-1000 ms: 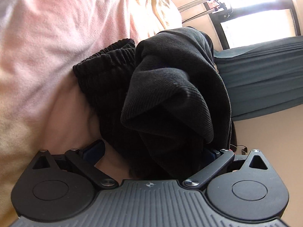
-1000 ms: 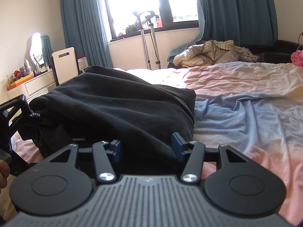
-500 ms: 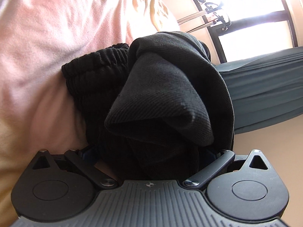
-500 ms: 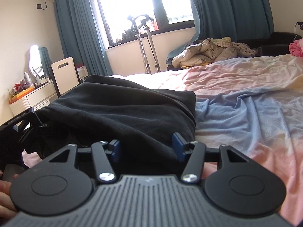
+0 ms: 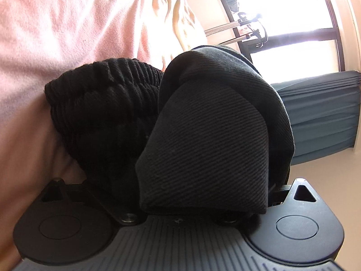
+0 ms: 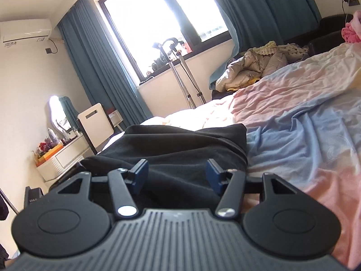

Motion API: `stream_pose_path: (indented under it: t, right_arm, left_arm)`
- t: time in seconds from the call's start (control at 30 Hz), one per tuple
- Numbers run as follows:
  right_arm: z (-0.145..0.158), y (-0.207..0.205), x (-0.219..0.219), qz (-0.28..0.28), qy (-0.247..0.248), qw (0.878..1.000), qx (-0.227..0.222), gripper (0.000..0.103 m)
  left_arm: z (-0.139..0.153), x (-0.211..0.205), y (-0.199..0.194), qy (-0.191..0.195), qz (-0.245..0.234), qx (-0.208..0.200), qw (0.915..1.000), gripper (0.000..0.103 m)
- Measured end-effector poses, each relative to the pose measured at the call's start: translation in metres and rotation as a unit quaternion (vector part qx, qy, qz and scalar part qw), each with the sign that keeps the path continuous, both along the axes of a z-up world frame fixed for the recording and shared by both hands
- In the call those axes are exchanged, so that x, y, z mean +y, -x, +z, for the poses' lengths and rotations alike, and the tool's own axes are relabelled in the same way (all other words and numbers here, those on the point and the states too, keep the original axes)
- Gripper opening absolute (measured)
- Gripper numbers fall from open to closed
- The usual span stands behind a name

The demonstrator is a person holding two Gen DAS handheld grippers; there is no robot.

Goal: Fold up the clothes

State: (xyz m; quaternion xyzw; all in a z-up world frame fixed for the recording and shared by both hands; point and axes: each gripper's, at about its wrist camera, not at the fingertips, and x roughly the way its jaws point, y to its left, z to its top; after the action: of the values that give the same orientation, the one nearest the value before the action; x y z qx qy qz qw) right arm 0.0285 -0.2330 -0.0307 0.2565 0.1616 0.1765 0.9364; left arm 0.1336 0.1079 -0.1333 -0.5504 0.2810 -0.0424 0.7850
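- The black garment lies bunched on the bed, its ribbed waistband against the pink sheet.
- The right gripper has its jaws opening, cloth between but unpressed, probably releasing.
- The left gripper is buried under a fold; I cannot tell its fingers' state.

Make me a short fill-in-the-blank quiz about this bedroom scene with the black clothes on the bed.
1. The black folded garment lies on a bedsheet coloured pink and ____.
2. The curtains beside the bright window are dark ____.
3. In the left wrist view, black cloth bulges over the left gripper and hides its ____.
4. The right gripper, its jaws opening, has blue ____ on its fingers.

Missing words: blue; teal; fingers; pads
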Motion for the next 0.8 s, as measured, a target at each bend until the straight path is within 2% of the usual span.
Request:
stream_pose_path:
  t: [0.13,0.33,0.43,0.47,0.57,0.63,0.8]
  right_arm:
    - [-0.001,-0.009,-0.021,-0.024,-0.058,0.998,0.017,0.064]
    - [-0.041,-0.051,-0.044,-0.048,-0.117,0.985,0.116,0.065]
    - [-0.055,-0.064,-0.049,-0.037,-0.146,0.978,0.143,0.065]
    - [-0.059,-0.067,-0.049,-0.029,-0.157,0.976,0.150,0.067]
    - [-0.070,-0.077,-0.047,-0.002,-0.187,0.968,0.166,0.074]
    - [-0.075,-0.082,-0.044,0.013,-0.197,0.965,0.173,0.075]
    - [-0.082,-0.095,-0.038,0.037,-0.206,0.961,0.181,0.080]
  left_arm:
    - [-0.003,-0.004,-0.006,-0.009,0.010,-0.009,0.9999,0.096]
    - [0.010,-0.007,-0.001,-0.016,-0.001,-0.059,0.9982,0.084]
    - [0.015,-0.008,-0.001,-0.011,-0.011,-0.086,0.9962,0.084]
    - [0.011,-0.008,-0.003,-0.011,-0.010,-0.085,0.9963,0.084]
    - [-0.003,0.001,-0.010,0.001,0.000,-0.046,0.9990,0.086]
    - [-0.006,0.008,-0.014,0.012,0.006,-0.034,0.9993,0.087]
    - [0.007,0.017,-0.017,0.002,0.005,-0.036,0.9993,0.093]
